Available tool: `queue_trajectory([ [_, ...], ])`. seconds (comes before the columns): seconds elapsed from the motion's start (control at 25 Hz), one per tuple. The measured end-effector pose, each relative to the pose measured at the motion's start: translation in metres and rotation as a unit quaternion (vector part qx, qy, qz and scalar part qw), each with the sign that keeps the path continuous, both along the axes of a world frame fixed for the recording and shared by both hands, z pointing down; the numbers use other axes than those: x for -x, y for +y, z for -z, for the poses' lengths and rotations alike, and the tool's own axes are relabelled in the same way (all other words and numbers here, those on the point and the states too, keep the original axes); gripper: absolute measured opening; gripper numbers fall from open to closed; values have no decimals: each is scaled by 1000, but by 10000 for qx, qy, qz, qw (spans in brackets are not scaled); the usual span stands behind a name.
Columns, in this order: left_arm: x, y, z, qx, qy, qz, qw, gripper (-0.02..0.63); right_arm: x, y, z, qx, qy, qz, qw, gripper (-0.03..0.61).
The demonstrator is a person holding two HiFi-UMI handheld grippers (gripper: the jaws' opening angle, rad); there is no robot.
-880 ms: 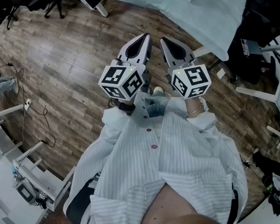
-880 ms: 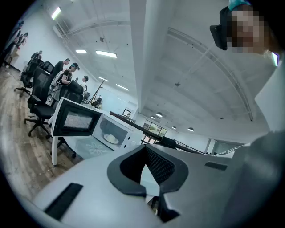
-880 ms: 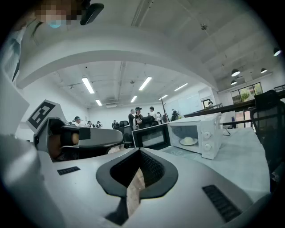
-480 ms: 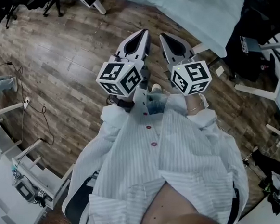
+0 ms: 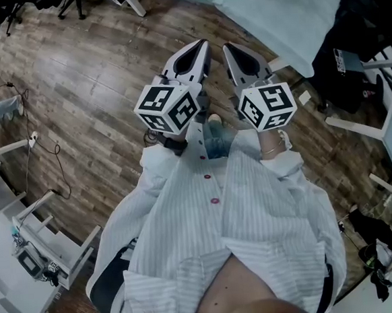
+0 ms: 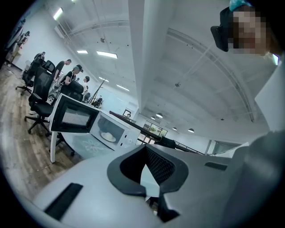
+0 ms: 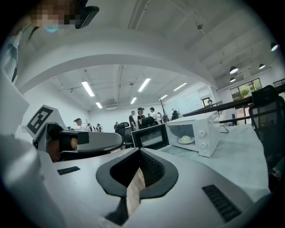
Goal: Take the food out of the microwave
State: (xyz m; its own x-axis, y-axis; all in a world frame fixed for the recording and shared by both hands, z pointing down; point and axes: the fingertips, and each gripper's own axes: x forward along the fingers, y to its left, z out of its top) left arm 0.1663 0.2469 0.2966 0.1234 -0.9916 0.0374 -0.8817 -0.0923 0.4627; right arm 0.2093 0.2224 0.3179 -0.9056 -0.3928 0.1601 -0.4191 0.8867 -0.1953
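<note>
Noted only slight upward drift of left gripper [image 5: 198, 51] and right gripper [image 5: 234, 51] in head view since a second back; floor planks [image 5: 76, 94] slid a little beneath; probably slow walk toward microwave [image 7: 196, 133]. Both sets of jaws clenched on nothing. Seen ahead of both grippers: microwave on table [image 7: 240, 153], door [image 7: 149, 136] swung open; food [image 7: 184, 138], pale mound on plate [image 7: 185, 142], inside microwave, untouched. Well short of microwave yet; reach and grasp outstanding.

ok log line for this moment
left gripper: shut, empty | right gripper: shut, empty | microwave: door open | food: inside microwave | task: reach not yet begun
</note>
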Motion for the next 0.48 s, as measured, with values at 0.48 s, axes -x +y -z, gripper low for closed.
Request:
queue_trajectory([
  [0.48, 57, -36, -5, 33, 14, -61, 10000, 8, 55, -41, -4, 57, -14, -99, 9999, 32],
])
